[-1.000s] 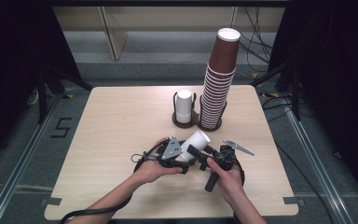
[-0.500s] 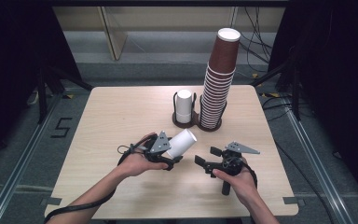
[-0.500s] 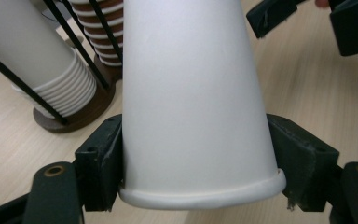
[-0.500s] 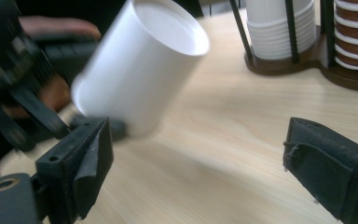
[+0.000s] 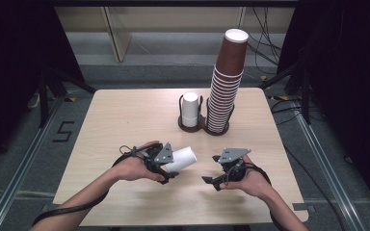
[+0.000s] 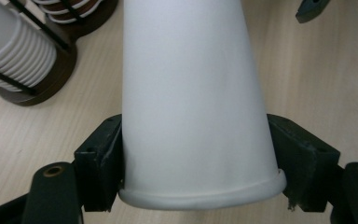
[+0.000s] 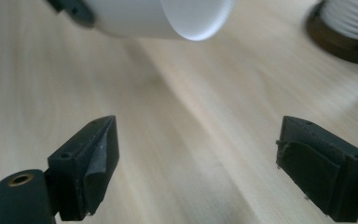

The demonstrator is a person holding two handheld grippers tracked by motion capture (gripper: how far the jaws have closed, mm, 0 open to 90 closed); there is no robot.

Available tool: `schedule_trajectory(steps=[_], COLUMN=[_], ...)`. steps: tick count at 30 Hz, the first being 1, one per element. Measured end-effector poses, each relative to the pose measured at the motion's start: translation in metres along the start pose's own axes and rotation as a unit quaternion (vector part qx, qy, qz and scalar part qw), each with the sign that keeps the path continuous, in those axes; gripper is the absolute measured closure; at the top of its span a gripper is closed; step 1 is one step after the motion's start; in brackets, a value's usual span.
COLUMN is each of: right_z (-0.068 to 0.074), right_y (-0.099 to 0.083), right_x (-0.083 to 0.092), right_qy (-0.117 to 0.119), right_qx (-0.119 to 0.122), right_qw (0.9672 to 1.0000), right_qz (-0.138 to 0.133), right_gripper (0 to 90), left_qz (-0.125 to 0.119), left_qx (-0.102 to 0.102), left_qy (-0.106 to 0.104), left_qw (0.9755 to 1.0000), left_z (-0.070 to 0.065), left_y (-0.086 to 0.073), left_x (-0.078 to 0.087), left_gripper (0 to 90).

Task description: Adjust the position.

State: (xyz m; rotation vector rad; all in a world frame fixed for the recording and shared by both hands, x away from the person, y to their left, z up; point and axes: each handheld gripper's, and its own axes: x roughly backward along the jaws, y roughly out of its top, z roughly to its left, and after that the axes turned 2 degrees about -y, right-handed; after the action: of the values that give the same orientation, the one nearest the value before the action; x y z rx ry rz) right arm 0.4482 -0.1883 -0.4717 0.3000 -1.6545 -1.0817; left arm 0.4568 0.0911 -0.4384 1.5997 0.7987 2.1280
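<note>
A white paper cup [image 5: 182, 158] lies on its side above the table, its closed end pointing right. My left gripper [image 5: 167, 164] is shut on it. In the left gripper view both pads press the cup [image 6: 196, 93] just above its rolled rim, with my left gripper [image 6: 198, 158] around it. My right gripper [image 5: 212, 182] hovers to the right of the cup, apart from it. Its jaws have just been closing and still stand open, with nothing between them. In the right gripper view my right gripper [image 7: 196, 154] faces bare wood, and the cup [image 7: 168, 16] hangs at the top.
At the back middle of the wooden table [image 5: 120, 115] stands a dark two-well holder with a short white cup stack [image 5: 190, 109] and a tall brown cup stack [image 5: 226, 82]. Cables trail from both grippers towards the front edge.
A second ago both grippers were together at the white cup. They have drawn apart: the cup stayed in the left gripper, which shifted left, and the right gripper pulled back to the right.
</note>
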Motion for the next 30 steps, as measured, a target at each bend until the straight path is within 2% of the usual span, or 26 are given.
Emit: schedule_trajectory(steps=[2, 3, 5, 6, 9, 10, 11, 12, 14, 16, 17, 19, 21, 22, 24, 26, 27, 28, 29, 30], right_z=[-0.001, -0.002, -0.004, -0.003, -0.004, -0.003, -0.003, -0.002, -0.001, 0.0, 0.0, 0.002, 0.003, 0.004, 0.006, 0.007, 0.01, 0.011, 0.01, 0.012], right_y=[0.004, 0.005, 0.008, 0.009, 0.013, 0.015, 0.016, 0.017, 0.02, 0.023, 0.024, 0.027, 0.03, 0.032, 0.034, 0.037, 0.038, 0.039, 0.041, 0.043], right_x=[-0.003, -0.003, -0.004, -0.005, -0.007, -0.008, -0.008, -0.01, -0.012, -0.014, -0.015, -0.017, -0.019, -0.02, -0.02, -0.021, -0.021, -0.022, -0.024, -0.024], right_qy=[0.023, 0.033, 0.043, 0.052, 0.076, 0.081, 0.086, 0.089, 0.086, 0.092, 0.09, 0.096, 0.101, 0.104, 0.105, 0.105, 0.105, 0.108, 0.113, 0.116], right_qx=[0.039, 0.048, 0.083, 0.082, 0.109, 0.118, 0.125, 0.129, 0.151, 0.151, 0.162, 0.166, 0.181, 0.189, 0.182, 0.184, 0.174, 0.178, 0.201, 0.199], right_qw=[0.9988, 0.9979, 0.9947, 0.9937, 0.9879, 0.9858, 0.9837, 0.9821, 0.9787, 0.9776, 0.9759, 0.9738, 0.9703, 0.9687, 0.9695, 0.9693, 0.9705, 0.9696, 0.9657, 0.9656], right_qz=[0.017, 0.028, 0.044, 0.057, 0.08, 0.089, 0.096, 0.104, 0.109, 0.114, 0.114, 0.122, 0.125, 0.122, 0.126, 0.125, 0.129, 0.129, 0.12, 0.121], right_gripper=[13.8, 13.9, 13.9, 13.9, 14.2, 14.2, 14.3, 14.3, 14.3, 14.5, 14.5, 14.5, 14.5, 14.5, 14.6, 14.7, 14.8, 14.8, 14.8, 14.9], left_qz=[0.013, 0.018, 0.035, 0.041, 0.057, 0.054, 0.06, 0.065, 0.076, 0.087, 0.09, 0.1, 0.109, 0.109, 0.113, 0.118, 0.121, 0.124, 0.128, 0.129], left_qx=[-0.019, -0.025, -0.04, -0.049, -0.064, -0.059, -0.064, -0.068, -0.078, -0.087, -0.091, -0.1, -0.107, -0.108, -0.113, -0.117, -0.119, -0.123, -0.125, -0.125], left_qy=[-0.016, -0.025, -0.039, -0.04, -0.049, -0.05, -0.054, -0.056, -0.063, -0.071, -0.074, -0.081, -0.085, -0.085, -0.088, -0.09, -0.092, -0.093, -0.094, -0.095], left_qw=[0.9996, 0.9992, 0.9979, 0.9972, 0.9952, 0.9955, 0.9946, 0.994, 0.9921, 0.9898, 0.9889, 0.9866, 0.9846, 0.9845, 0.9832, 0.9819, 0.9812, 0.9803, 0.9795, 0.9792], left_z=[-0.003, -0.004, -0.006, -0.007, -0.008, -0.01, -0.01, -0.01, -0.01, -0.011, -0.011, -0.012, -0.012, -0.012, -0.012, -0.013, -0.014, -0.014, -0.014, -0.015], left_y=[0.001, 0.001, 0.002, 0.002, 0.004, 0.004, 0.005, 0.006, 0.009, 0.011, 0.013, 0.015, 0.017, 0.018, 0.02, 0.021, 0.022, 0.023, 0.023, 0.024], left_x=[0.0, 0.0, 0.001, 0.001, -0.001, -0.002, -0.002, -0.002, -0.003, -0.003, -0.004, -0.005, -0.006, -0.007, -0.008, -0.01, -0.011, -0.012, -0.013, -0.014], left_gripper=[25.3, 25.3, 25.2, 25.3, 25.3, 25.3, 25.3, 25.3, 25.3, 25.3, 25.3, 25.3, 25.3, 25.3, 25.4, 25.4, 25.4, 25.4, 25.4, 25.4])
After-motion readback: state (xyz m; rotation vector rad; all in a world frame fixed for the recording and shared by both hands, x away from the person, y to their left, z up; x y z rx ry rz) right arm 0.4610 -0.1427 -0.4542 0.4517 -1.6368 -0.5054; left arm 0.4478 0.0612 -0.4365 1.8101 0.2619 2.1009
